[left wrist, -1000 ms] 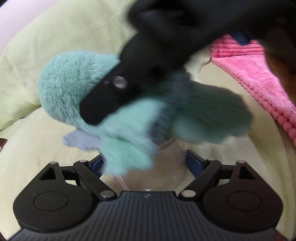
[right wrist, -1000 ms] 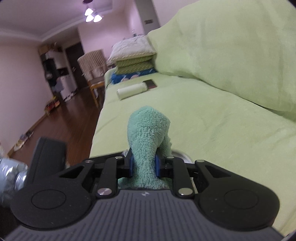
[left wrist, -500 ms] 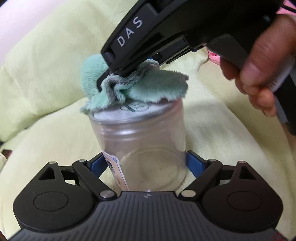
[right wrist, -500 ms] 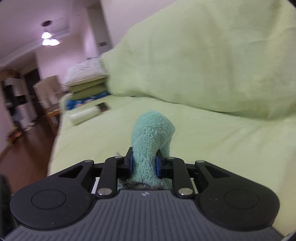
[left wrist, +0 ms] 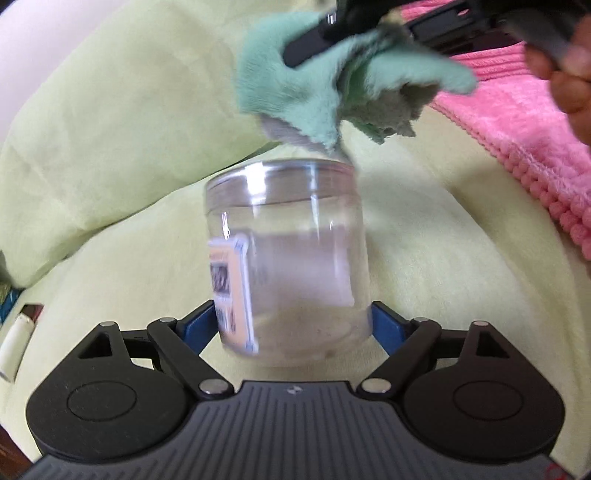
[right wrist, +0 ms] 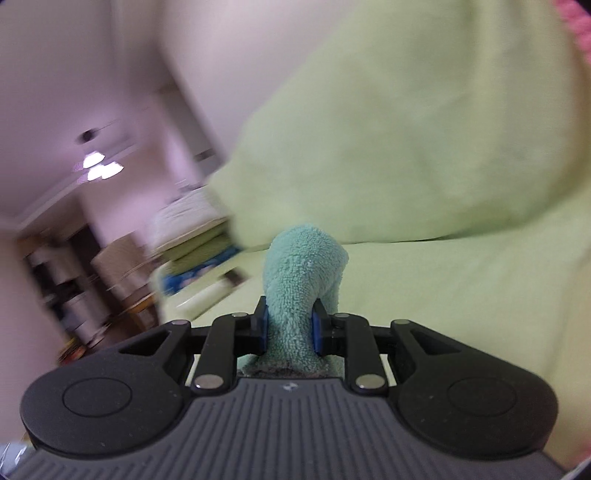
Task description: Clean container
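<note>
Surface: light-green sofa cover; pink towel at 2 o'clock.
Container: clear plastic jar, labelled, centre frame.
Left gripper: clamped on the jar's base.
Right gripper: pinching green cloth, held above the jar's rim at 12 o'clock.

We see the left claw clamped on the clear container — right claw holds the green cloth just above its rim — pink towel behind.
</note>
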A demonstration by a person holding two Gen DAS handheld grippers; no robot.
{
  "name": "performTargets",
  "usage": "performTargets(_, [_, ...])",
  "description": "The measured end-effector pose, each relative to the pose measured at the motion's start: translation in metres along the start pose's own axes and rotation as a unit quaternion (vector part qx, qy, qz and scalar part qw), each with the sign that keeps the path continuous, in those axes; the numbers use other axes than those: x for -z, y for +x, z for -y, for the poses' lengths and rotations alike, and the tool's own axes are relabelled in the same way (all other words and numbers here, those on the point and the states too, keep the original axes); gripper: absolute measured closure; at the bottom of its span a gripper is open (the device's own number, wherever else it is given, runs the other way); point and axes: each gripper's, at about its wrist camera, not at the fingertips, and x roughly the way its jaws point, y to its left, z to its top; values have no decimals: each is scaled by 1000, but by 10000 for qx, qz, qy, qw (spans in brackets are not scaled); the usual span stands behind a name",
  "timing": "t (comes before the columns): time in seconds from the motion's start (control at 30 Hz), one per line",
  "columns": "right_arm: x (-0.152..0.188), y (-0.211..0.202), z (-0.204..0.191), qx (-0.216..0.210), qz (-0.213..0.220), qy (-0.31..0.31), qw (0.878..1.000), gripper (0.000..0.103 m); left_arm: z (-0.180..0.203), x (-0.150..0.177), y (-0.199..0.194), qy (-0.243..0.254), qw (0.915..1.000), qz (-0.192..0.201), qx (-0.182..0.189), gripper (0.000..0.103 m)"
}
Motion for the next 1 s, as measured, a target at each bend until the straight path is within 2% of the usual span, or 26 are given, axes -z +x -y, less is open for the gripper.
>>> performTargets(0.03, [3,6,-3,-15,-152,-55,9999,84,-10,-2,6,-56,10000,-1,10,16])
performTargets(0.13, [16,27,2,338,-566,-39,9978,84,-25,-4,7,-151,9998,5,113,16])
performTargets(0.27, [17,31,17,225,-503,472,9974,84,-27,-1,23,-194,9996,-169,62,16])
performTargets(0.37, [17,31,14,261,-537,343,9976,84,-33,6,33,-524,9981,-182,273,16])
performTargets(0.5, [16,28,1,36,-758,-41,9971,84,-38,10,29,-694,9969,146,338,16])
performTargets(0.6, [18,30,-21,-245,-1145,-710,9906,84,-34,14,29,-554,9977,289,275,17])
performTargets(0.67, [21,34,-30,-275,-1252,-951,9872,84,-31,16,28,-408,9984,313,242,17])
performTargets(0.87, [26,41,-43,3,-1118,-1515,9821,85,-21,19,27,-139,9993,330,82,18])
performTargets(1.0, [22,44,-33,363,-890,-1544,9833,85,-12,22,27,195,9988,447,-75,18])
